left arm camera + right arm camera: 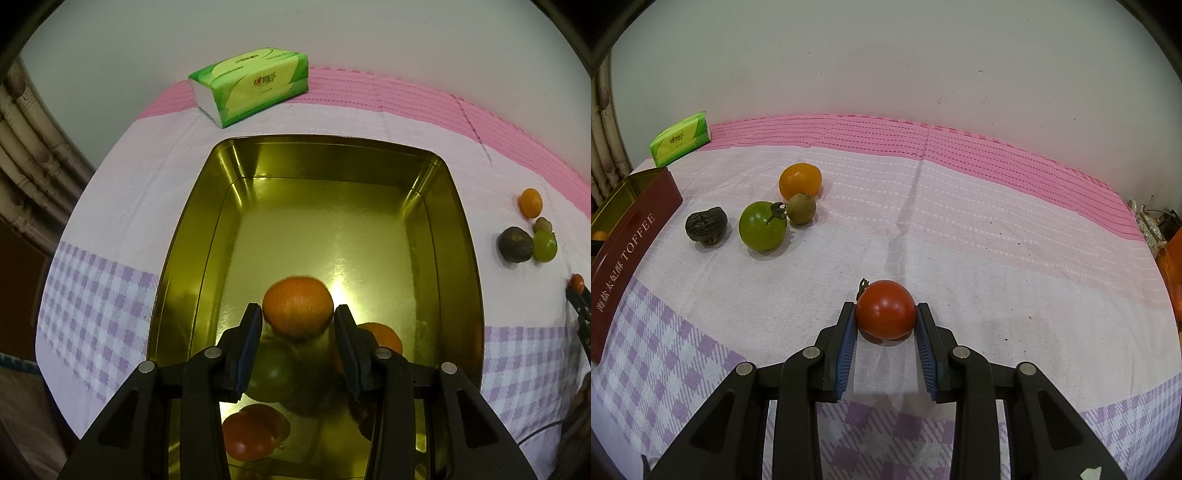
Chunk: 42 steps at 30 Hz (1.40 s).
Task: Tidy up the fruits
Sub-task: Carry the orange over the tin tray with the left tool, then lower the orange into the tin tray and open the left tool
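The left tool (pixel 298 312) is hanging over the gold tin (pixel 460 236) and gripping an orange fruit (pixel 297 305) between its fingers — the jaws narrowly parted, both pads pressing on the fruit's sides. Beneath it, on the tin's floor, a green fruit (pixel 275 373), a red fruit (pixel 247 435) and another orange fruit (pixel 384 336) are lying.

The right tool (pixel 886 314) is gripping a red tomato (pixel 885 309) that is resting on the cloth-covered worktop (pixel 997 258), the blue pads touching it on both sides. Between that tomato and the tin are sitting a green tomato (pixel 762 225), a small brown fruit (pixel 800 208), an orange tomato (pixel 800 181) and a dark wrinkled fruit (pixel 706 224) — that last one nearest the tin. A green tissue pack (pixel 680 139) is lying beyond the tin.
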Each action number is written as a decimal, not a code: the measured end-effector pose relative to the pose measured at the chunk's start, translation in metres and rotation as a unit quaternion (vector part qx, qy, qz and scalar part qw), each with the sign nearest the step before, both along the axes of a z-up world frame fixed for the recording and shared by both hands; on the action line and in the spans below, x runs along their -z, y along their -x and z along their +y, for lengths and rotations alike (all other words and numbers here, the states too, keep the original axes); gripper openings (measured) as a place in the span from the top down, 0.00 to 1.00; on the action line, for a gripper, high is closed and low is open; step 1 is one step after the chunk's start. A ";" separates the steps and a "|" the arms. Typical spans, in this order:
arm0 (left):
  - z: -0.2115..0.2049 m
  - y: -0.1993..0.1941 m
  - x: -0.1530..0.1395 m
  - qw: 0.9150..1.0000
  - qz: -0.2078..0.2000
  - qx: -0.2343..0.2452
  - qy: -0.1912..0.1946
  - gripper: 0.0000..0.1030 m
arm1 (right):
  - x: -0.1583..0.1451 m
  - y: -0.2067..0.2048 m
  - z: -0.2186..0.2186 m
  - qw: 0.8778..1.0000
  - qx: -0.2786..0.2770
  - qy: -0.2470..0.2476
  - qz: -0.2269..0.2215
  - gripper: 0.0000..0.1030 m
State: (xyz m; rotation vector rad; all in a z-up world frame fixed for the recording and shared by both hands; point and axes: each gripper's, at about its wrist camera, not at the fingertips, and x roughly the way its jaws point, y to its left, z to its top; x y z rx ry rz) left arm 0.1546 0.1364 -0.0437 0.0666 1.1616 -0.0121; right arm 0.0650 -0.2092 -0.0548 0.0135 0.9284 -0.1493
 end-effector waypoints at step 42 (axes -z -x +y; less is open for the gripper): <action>0.111 0.113 -0.063 0.988 -0.082 -0.131 0.002 0.22 | -0.083 -0.008 0.153 0.979 -0.181 -0.078 -0.056 0.72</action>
